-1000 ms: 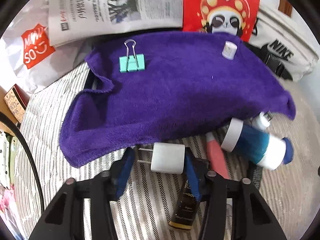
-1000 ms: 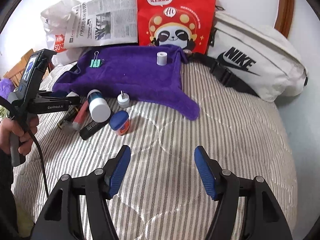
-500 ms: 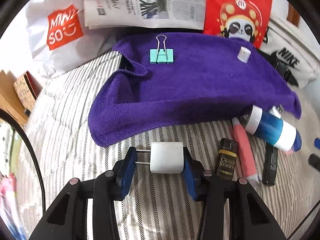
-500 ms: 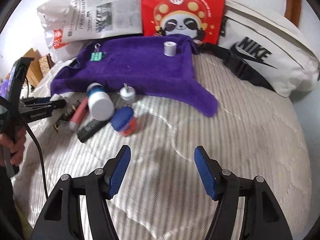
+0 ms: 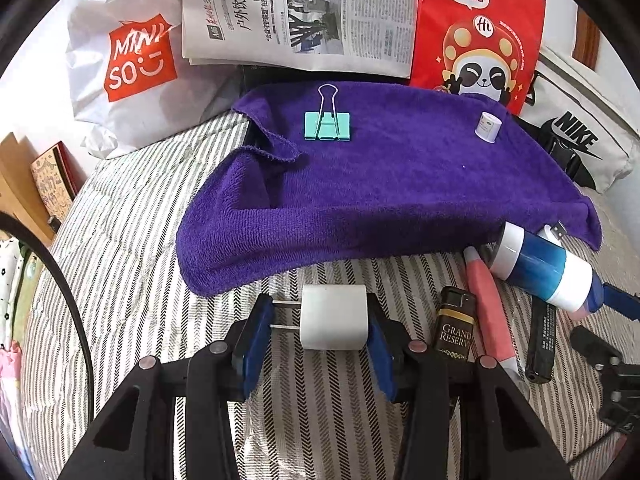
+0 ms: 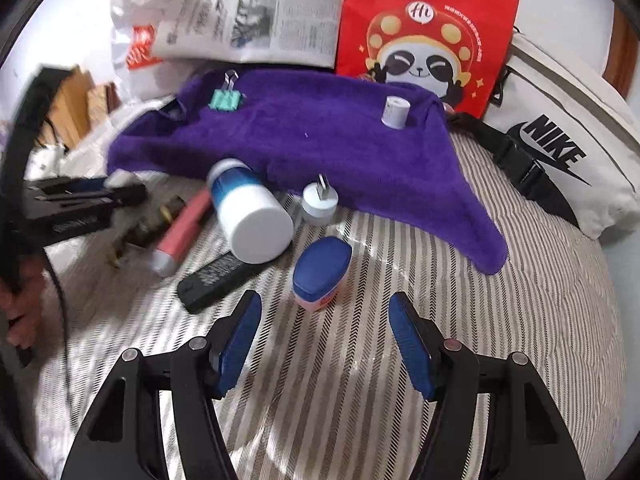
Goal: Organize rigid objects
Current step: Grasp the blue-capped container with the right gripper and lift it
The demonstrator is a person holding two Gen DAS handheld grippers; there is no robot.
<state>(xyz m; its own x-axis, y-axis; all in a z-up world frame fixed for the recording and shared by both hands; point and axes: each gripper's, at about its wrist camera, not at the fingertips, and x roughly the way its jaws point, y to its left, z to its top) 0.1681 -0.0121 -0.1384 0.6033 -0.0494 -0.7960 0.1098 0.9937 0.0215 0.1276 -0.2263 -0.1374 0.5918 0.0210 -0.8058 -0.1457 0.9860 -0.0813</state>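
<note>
My left gripper [image 5: 320, 322] is shut on a white plug adapter [image 5: 334, 317], held just in front of the purple towel [image 5: 400, 188]. On the towel sit a teal binder clip [image 5: 327, 125] and a small white roll [image 5: 487, 127]. My right gripper [image 6: 325, 338] is open and empty, just short of a blue-lidded jar [image 6: 322, 273]. Near it lie a blue bottle with a white cap [image 6: 248, 210], a small round white plug [image 6: 319, 203], a pink tube [image 6: 182, 236] and a black bar [image 6: 218, 278]. The left gripper shows blurred at the left of the right wrist view [image 6: 80, 204].
A lighter labelled Grand Reserve [image 5: 456, 322] lies right of the left gripper. A red panda bag [image 5: 480, 32], newspaper [image 5: 300, 12], a Miniso bag [image 5: 132, 60] and a white Nike pouch [image 6: 560, 140] line the back. All rest on a striped bed cover [image 6: 440, 320].
My left gripper has drawn back and left from the towel with the adapter. My right gripper has moved forward and left toward the blue-lidded jar, still open.
</note>
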